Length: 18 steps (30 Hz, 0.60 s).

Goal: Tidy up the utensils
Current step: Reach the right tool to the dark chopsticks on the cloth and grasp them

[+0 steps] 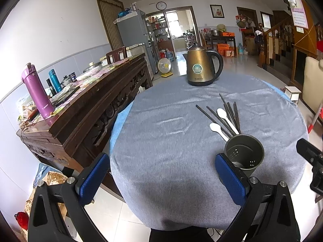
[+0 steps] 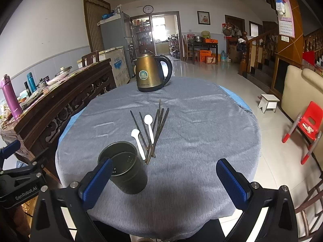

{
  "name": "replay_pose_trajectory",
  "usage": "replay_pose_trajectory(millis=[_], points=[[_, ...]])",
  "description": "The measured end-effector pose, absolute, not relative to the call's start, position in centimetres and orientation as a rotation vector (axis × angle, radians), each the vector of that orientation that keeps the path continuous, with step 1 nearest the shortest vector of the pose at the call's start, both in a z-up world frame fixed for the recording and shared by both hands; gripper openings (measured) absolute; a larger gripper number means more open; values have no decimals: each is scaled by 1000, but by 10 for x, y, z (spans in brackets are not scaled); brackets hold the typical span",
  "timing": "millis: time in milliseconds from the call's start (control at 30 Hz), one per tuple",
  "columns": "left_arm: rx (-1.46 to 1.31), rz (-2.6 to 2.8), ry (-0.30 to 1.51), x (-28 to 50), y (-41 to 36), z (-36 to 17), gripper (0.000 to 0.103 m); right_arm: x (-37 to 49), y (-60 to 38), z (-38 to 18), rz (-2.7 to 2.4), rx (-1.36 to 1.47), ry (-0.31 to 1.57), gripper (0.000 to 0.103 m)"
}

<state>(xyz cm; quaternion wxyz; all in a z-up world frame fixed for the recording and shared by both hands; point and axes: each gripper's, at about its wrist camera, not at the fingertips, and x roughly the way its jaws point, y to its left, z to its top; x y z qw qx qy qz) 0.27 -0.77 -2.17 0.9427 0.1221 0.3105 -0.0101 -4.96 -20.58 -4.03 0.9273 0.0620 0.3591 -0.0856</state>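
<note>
Chopsticks (image 2: 156, 129), two spoons (image 2: 149, 127) lie loose just behind cup (image 2: 125, 171). Both claws spread, empty. Best pinch one piece mid-shaft, lift clear, drop upright into cup.

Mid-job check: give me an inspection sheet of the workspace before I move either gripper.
Surface: round table under a grey cloth, blue layer showing at its edges.
Job's things: dark metal utensil holder upright, no utensils seen inside; dark chopsticks fanned out beyond it; two white spoons lying among them.
Clutter: brass-coloured kettle at the far edge.
Grippers: left gripper open, holding nothing; right gripper open, holding nothing, its left finger in front of the holder.
Cables: nothing seen on the table.
Surroundings: carved wooden sideboard left, loaded with bottles; red child's chair right.
</note>
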Motion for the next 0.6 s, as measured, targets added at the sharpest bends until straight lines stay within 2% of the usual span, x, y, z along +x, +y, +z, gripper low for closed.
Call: replay_pose_trajectory(millis=[300,600], points=[[253,-23,698,37,-6,-39,103,-12,-225,-49,-159,183,771,103],[152,-91,827,131,12,-52,103,76,-276,-72,-75,319,882,103]])
